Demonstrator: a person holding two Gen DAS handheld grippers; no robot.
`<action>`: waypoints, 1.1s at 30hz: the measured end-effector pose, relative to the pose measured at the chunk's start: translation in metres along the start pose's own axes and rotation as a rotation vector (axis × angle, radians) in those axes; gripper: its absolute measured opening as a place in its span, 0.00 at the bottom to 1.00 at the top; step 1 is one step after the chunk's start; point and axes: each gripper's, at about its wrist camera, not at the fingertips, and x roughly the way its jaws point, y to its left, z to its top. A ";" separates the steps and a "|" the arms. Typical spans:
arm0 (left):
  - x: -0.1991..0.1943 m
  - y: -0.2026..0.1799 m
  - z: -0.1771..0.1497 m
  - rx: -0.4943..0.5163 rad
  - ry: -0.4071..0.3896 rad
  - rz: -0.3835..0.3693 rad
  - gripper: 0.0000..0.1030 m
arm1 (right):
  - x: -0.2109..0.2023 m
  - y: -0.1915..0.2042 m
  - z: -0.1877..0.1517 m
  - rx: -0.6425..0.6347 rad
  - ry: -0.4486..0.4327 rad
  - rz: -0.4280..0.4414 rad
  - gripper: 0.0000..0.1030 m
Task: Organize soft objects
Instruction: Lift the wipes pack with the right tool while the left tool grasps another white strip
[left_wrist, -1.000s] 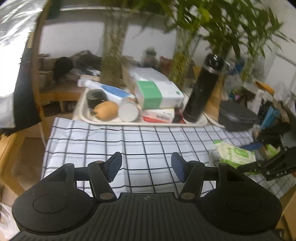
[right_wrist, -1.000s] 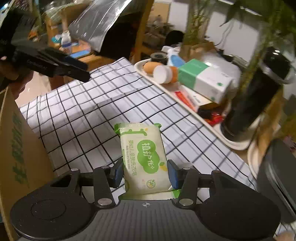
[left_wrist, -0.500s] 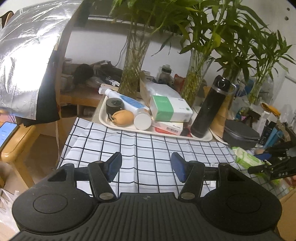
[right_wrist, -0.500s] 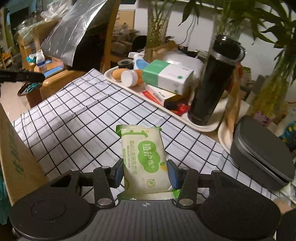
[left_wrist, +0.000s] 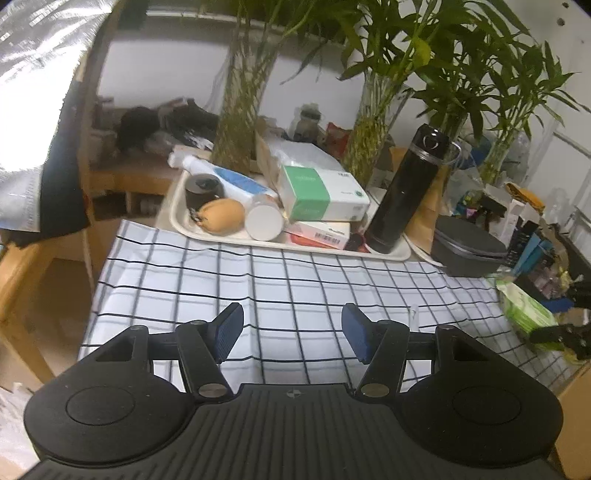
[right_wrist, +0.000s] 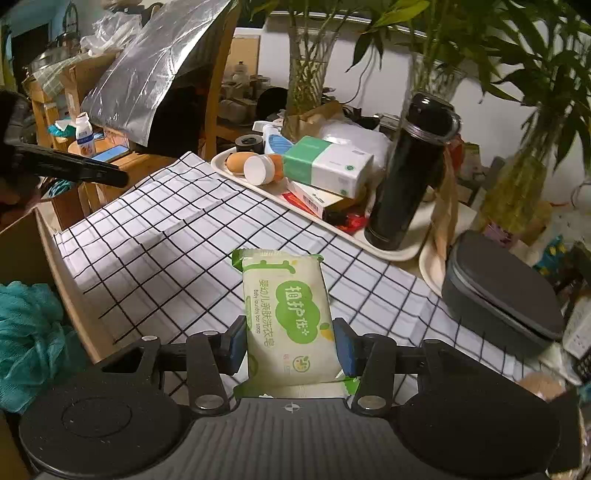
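The right tongs (right_wrist: 290, 341) clench a green-and-white plastic-wrapped soap bar (right_wrist: 286, 314) mid-carry, probably bound for the brown cardboard box (right_wrist: 51, 258) leftward, while the left tongs (left_wrist: 291, 332) hover released.

Black flask (left_wrist: 406, 192) standing on cream tray's (left_wrist: 177, 218) right end, green-white box (left_wrist: 321, 192) lying mid-tray; grey case (left_wrist: 469, 251) sitting far right, off checked cloth (left_wrist: 288, 288).
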 end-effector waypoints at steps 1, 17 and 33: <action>0.004 0.000 0.002 0.002 0.008 -0.010 0.56 | -0.004 0.000 -0.002 0.006 0.000 -0.008 0.50; 0.091 -0.042 0.008 0.209 0.186 -0.252 0.56 | -0.033 -0.018 -0.029 0.074 0.011 -0.109 0.50; 0.144 -0.100 -0.016 0.578 0.217 -0.461 0.56 | -0.024 -0.040 -0.029 0.144 0.033 -0.168 0.50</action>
